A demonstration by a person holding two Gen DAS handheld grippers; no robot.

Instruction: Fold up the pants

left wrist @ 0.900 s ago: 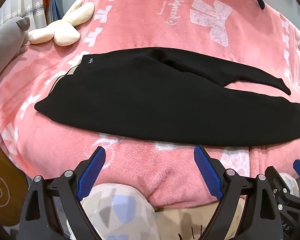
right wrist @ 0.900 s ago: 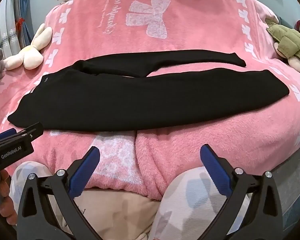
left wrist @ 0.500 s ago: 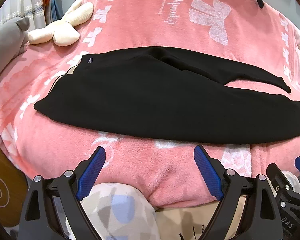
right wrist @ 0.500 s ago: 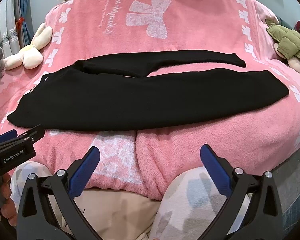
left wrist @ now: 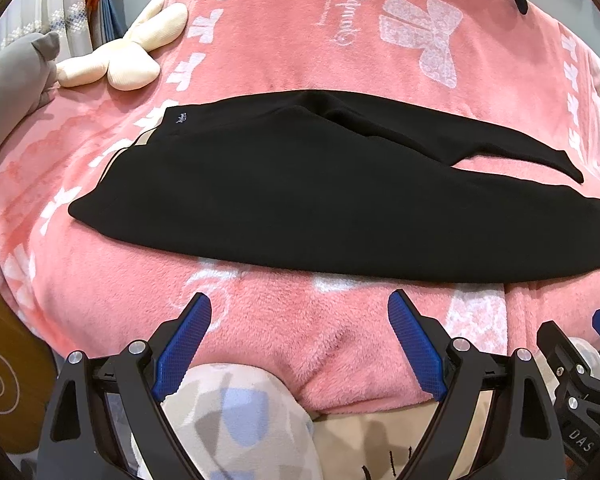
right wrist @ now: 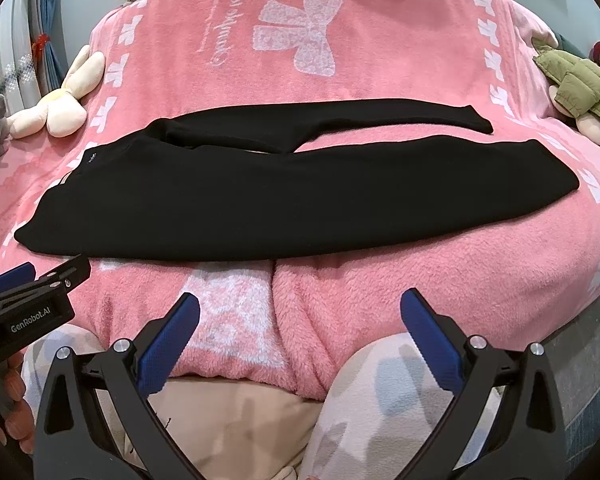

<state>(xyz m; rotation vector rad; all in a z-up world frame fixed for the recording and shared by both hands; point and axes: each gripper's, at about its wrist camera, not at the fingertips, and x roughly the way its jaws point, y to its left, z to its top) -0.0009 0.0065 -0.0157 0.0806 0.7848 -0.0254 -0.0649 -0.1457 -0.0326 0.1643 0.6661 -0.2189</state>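
Observation:
Black pants [left wrist: 300, 192] [right wrist: 228, 200] lie flat across a pink blanket [left wrist: 300, 40] [right wrist: 380, 288], waistband at the left and the two legs stretching right, the far leg thinner and angled away. My left gripper [left wrist: 300, 332] hovers open over the blanket's near edge, short of the pants, with nothing between its blue pads. My right gripper [right wrist: 300, 328] is likewise open and empty near the front edge, below the pants' near leg. The left gripper's body [right wrist: 32, 300] shows at the left of the right wrist view.
A cream plush toy [left wrist: 124, 56] [right wrist: 60, 100] lies at the blanket's left edge, a grey cushion [left wrist: 12, 84] further left. An olive-clad plush [right wrist: 576, 84] sits at the right. A person's patterned trouser knees [left wrist: 236, 420] [right wrist: 388, 396] are below the grippers.
Both grippers have drifted only slightly; the right gripper's tip has slipped toward the right edge of the left wrist view. The pants lie unmoved.

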